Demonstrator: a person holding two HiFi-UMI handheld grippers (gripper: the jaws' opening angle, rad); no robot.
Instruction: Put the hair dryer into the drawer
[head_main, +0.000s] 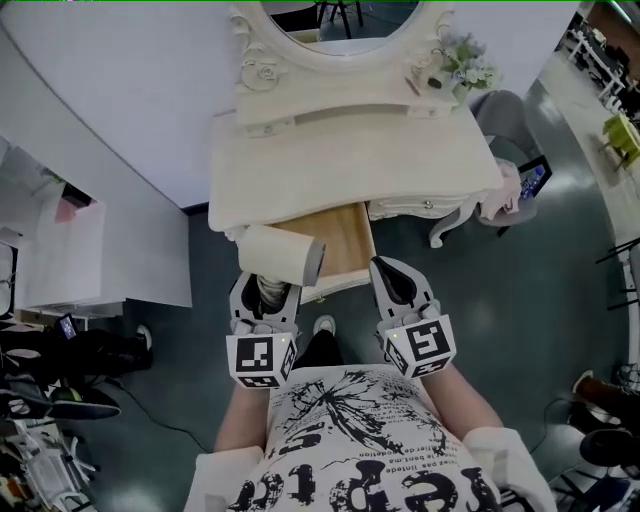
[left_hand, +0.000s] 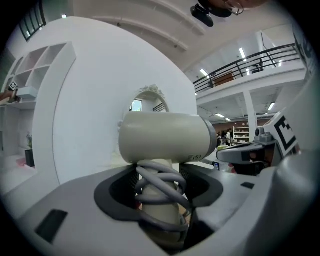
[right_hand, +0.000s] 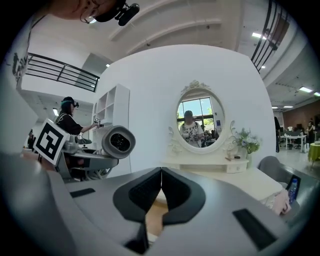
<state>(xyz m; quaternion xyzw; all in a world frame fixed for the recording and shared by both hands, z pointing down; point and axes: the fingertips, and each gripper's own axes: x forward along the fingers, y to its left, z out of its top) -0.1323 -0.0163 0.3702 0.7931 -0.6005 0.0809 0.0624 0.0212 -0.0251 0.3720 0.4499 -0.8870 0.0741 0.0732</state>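
A cream hair dryer (head_main: 283, 254) with its grey cord wound round the handle stands upright in my left gripper (head_main: 268, 285), which is shut on the handle. In the left gripper view the barrel (left_hand: 167, 136) lies crosswise above the jaws, and the handle sits between the pads of the left gripper (left_hand: 160, 195). The dryer hangs over the left front corner of the open wooden drawer (head_main: 345, 240) of the cream dressing table (head_main: 350, 165). My right gripper (head_main: 392, 275) is at the drawer's front right. It is shut and holds nothing; its pads (right_hand: 150, 192) touch in the right gripper view.
An oval mirror (right_hand: 200, 117) tops the dressing table, with a flower bunch (head_main: 465, 65) on its back right shelf. A grey chair (head_main: 505, 115) stands to the right and a white cabinet (head_main: 80, 250) to the left. The person stands close to the drawer front.
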